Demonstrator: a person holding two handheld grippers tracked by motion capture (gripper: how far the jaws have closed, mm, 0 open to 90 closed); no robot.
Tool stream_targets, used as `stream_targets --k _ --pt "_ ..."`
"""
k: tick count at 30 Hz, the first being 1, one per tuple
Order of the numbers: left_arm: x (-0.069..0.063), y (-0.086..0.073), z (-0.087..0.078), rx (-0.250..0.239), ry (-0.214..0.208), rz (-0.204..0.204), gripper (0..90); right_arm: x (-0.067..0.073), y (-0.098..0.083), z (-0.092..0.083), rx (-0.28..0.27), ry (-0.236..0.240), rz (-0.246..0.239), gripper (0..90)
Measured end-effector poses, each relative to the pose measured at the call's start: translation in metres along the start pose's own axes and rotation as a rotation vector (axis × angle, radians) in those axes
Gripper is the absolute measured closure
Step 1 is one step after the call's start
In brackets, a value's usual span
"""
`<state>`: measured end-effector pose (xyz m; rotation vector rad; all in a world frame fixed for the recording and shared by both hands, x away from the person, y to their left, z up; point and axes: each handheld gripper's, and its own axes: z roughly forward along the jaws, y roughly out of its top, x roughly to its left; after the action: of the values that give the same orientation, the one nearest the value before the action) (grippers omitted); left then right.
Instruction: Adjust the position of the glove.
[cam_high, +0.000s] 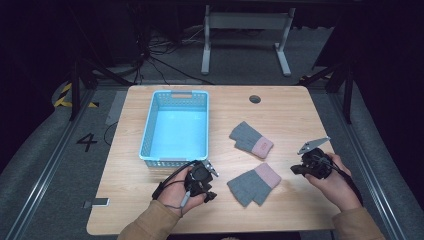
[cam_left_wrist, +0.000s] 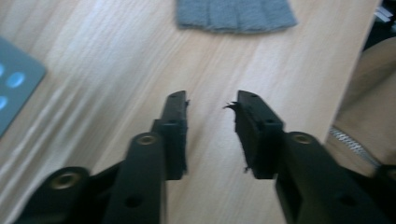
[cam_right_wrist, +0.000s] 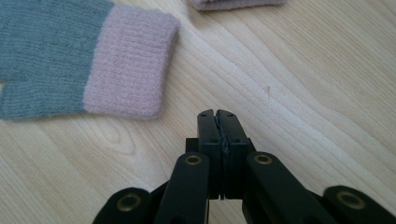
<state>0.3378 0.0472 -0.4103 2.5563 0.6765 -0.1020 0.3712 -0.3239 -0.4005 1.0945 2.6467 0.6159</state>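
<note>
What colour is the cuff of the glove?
Pink, on the grey glove; its cuff shows best in the right gripper view.

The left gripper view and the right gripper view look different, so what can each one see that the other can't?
The left gripper view alone has the corner of the blue basket, a tan sleeve and the left gripper with its jaws apart and nothing between them. The right gripper view alone has the near glove's pink cuff, the edge of the far glove and the right gripper with its jaws pressed shut. Both share the wooden table and the near glove.
</note>
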Motion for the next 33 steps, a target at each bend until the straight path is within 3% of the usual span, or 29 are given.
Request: stream_targets --k 7,13,17,18,23,33 --pt "-0.004 0.001 -0.004 -0.014 -0.010 0.005 89.9 0.002 0.001 -0.002 -0.005 0.012 -0.015 90.0" --pt "-0.006 0.002 -0.004 -0.013 -0.010 0.014 90.0 0.005 0.002 -0.001 -0.001 0.018 -0.024 90.0" --pt "-0.012 0.004 -0.002 -0.021 -0.025 0.037 90.0 0.006 0.003 -0.002 -0.023 0.041 -0.026 90.0" --pt "-0.016 0.007 -0.001 -0.017 -0.027 0.061 90.0 0.007 0.004 -0.002 -0.026 0.062 -0.032 90.0" --pt "-0.020 0.010 0.002 -0.010 -0.030 0.080 90.0 0.014 0.005 -0.003 -0.023 0.098 -0.066 90.0" --pt "-0.027 0.015 0.006 -0.038 -0.062 0.121 90.0 0.021 0.005 -0.005 -0.027 0.113 -0.088 90.0"
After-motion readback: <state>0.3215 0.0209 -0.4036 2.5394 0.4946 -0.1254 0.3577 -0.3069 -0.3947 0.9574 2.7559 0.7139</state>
